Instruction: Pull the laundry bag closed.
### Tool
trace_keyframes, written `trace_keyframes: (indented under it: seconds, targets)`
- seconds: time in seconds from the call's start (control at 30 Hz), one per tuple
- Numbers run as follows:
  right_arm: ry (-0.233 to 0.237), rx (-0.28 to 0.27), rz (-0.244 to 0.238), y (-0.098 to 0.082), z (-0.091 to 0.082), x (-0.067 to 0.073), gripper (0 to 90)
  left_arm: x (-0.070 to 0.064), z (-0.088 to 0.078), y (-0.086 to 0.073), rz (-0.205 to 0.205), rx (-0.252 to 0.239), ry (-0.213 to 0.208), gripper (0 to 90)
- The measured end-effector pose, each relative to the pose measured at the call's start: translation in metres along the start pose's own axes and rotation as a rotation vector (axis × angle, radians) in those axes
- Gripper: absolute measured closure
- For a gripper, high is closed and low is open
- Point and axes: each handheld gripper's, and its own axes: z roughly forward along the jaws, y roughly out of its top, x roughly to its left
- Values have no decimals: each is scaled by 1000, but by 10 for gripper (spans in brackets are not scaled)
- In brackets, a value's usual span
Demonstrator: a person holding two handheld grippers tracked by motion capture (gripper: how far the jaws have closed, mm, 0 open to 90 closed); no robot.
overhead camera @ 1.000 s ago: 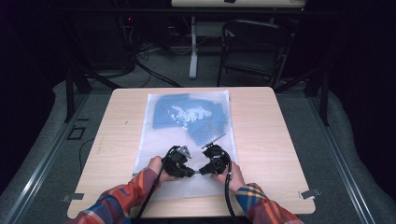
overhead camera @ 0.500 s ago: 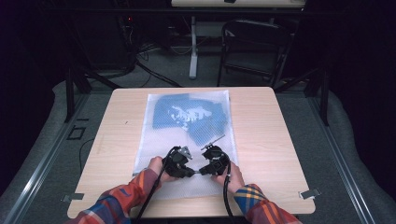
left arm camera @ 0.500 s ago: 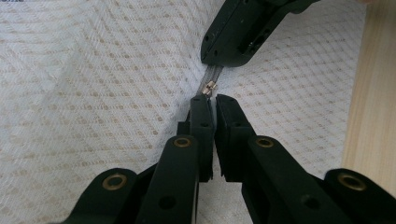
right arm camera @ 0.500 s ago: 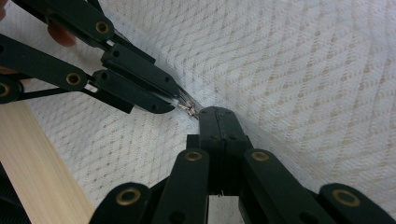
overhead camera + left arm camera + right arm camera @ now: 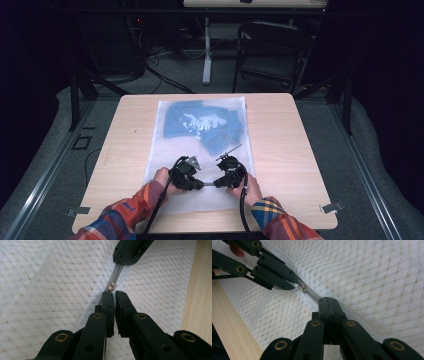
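I can read no text, label, brand or number anywhere; the white print on the blue folded cloth (image 5: pixel 202 122) inside the white mesh zip bag (image 5: pixel 170 165) is a blurred pattern to me, not letters I can make out

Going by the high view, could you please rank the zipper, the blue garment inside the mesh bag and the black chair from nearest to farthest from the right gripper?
1. The zipper: at the right gripper's tips, near the mesh bag's front end.
2. The blue garment: inside the bag, toward the table's far half.
3. The black chair: on the floor beyond the table's far edge.
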Motion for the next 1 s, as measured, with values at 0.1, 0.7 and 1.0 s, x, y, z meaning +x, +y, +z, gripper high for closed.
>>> trace_keyframes:
  seconds: [0.1, 0.7, 1.0]
  targets:
    - [-2, 1, -1, 0, 0, 0, 900, -1, -1, 0, 0, 1, 0, 866]
    - [-2, 7, -4, 0, -1, 0, 900, 2, -4, -3, -9, 10, 4, 867]
    - [3, 5, -4, 0, 0, 0, 900, 1, -5, -3, -5, 11, 5, 867]
